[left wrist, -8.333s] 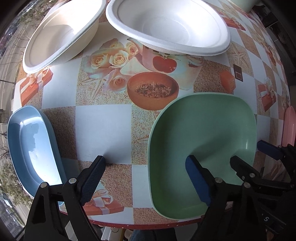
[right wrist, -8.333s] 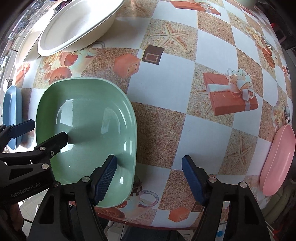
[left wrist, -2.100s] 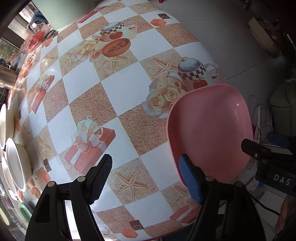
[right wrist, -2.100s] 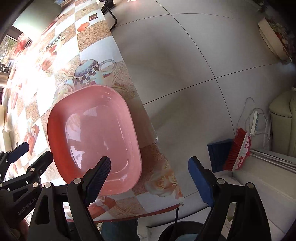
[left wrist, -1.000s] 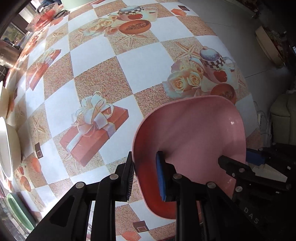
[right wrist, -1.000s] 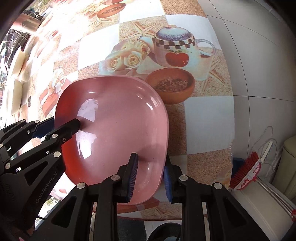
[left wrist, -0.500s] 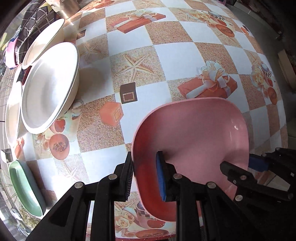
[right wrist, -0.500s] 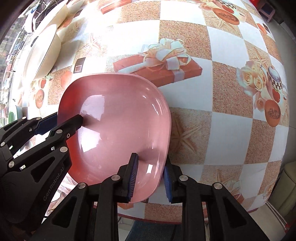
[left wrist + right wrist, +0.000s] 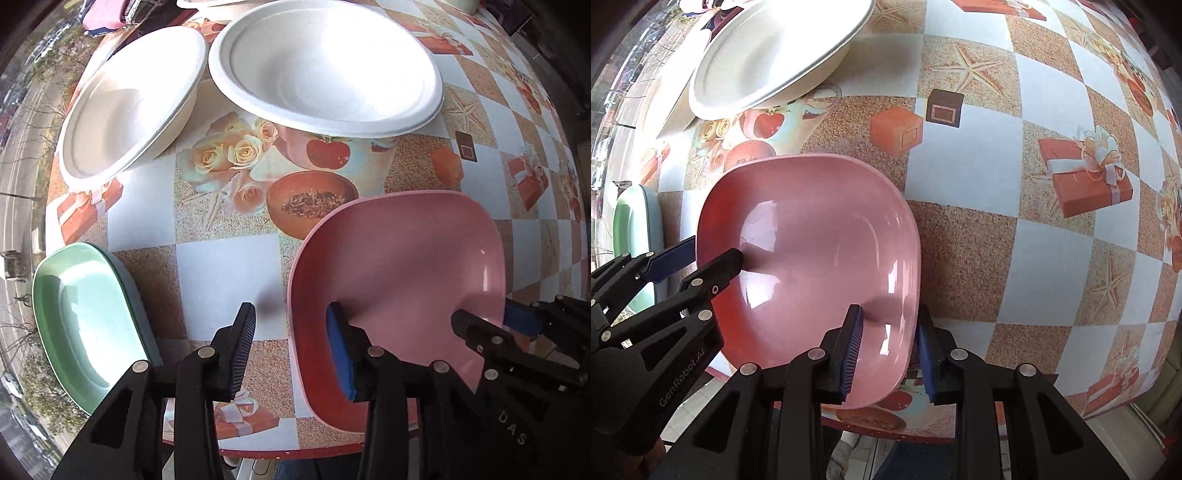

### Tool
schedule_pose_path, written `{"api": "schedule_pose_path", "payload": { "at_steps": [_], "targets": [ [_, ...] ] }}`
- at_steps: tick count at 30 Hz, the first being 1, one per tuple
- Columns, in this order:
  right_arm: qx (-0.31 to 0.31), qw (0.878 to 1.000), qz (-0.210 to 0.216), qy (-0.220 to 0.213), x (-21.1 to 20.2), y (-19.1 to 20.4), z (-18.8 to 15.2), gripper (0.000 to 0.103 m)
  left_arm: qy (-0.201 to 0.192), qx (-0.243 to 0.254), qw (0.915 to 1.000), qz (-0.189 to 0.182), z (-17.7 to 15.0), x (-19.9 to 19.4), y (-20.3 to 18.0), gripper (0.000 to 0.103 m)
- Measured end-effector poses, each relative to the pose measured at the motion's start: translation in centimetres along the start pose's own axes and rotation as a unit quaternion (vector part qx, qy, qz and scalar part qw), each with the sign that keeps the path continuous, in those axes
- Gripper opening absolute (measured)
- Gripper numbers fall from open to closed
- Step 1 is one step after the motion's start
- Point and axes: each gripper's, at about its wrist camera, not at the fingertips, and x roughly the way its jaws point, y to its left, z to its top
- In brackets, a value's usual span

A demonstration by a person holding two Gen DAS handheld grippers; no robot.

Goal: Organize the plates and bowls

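Note:
A pink squarish plate (image 9: 402, 277) rests on the table near its front edge; it also shows in the right wrist view (image 9: 820, 258). My left gripper (image 9: 291, 347) is open, its fingers astride the plate's left rim with gaps on both sides. My right gripper (image 9: 890, 350) has its fingers parted around the plate's right rim, not pressing it. A green plate (image 9: 81, 325) lies stacked on a blue one at the left edge, also in the right wrist view (image 9: 631, 229).
Two white bowls (image 9: 325, 70) (image 9: 129, 107) stand at the back on the patterned tablecloth (image 9: 221, 266). One white bowl (image 9: 775, 51) shows in the right wrist view. The table's front edge (image 9: 277, 452) is just below the grippers.
Both grippers carried the pink plate left across the table to beside the green plate. Both grippers have opened from their clamp on the rim.

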Motion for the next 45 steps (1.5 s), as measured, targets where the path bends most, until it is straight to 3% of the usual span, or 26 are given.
{"api": "schedule_pose_path", "payload": {
  "at_steps": [4,7,8,9,12,19,23,25,26,27,28,32,39,45],
  "targets": [
    [0.019,1.0,-0.016,0.003,-0.5,-0.8,1.0,0.03,0.0,0.016,0.9999,-0.002,-0.8,0.5,2.0,0.058],
    [0.023,1.0,-0.02,-0.004,-0.8,-1.6,1.3,0.03,0.003,0.018,0.9998,-0.006,-2.6,0.7,1.1,0.067],
    [0.021,1.0,-0.018,-0.001,-0.7,-1.7,1.3,0.036,0.004,0.016,0.9998,-0.01,-2.5,1.0,1.2,0.069],
    [0.019,1.0,-0.014,0.0,-0.6,-1.7,1.2,0.052,0.007,0.014,0.9997,-0.017,-2.0,1.6,1.8,0.074],
    [0.02,1.0,-0.02,-0.007,-1.1,-1.5,0.8,0.052,0.009,-0.002,0.9994,-0.032,-0.2,3.6,2.6,0.079],
    [0.019,0.999,-0.029,0.003,-0.7,-1.1,0.8,0.052,-0.015,-0.018,0.9992,-0.033,-1.3,2.7,4.5,0.086],
    [0.028,0.999,-0.024,0.01,-0.5,-1.8,1.4,0.054,-0.008,-0.065,0.9974,-0.031,-2.8,2.9,6.7,0.103],
    [0.038,0.997,-0.053,0.03,0.5,-2.3,2.1,0.082,-0.02,-0.083,0.9958,-0.031,-3.2,3.0,7.5,0.102],
    [0.059,0.995,-0.066,0.049,1.5,-3.3,2.6,0.103,-0.024,-0.089,0.9952,-0.032,-3.4,3.1,7.8,0.102],
    [0.084,0.994,-0.033,0.068,2.1,-4.6,2.7,0.103,-0.028,-0.086,0.9954,-0.03,-3.6,3.1,7.7,0.102],
    [0.102,0.992,-0.028,0.067,1.8,-5.4,2.8,0.103,-0.035,-0.084,0.9955,-0.027,-3.9,3.3,7.8,0.103],
    [0.086,0.993,-0.033,0.07,1.7,-5.1,3.5,0.103,-0.058,-0.084,0.9944,-0.026,-4.9,2.1,7.4,0.103],
    [0.079,0.994,-0.034,0.062,1.6,-5.4,4.5,0.103,-0.061,-0.088,0.9939,-0.026,-5.5,3.0,7.5,0.103],
    [0.079,0.995,-0.035,0.054,1.3,-4.8,3.2,0.103,-0.066,-0.105,0.992,-0.024,-5.9,1.4,7.2,0.103]
  ]
}}
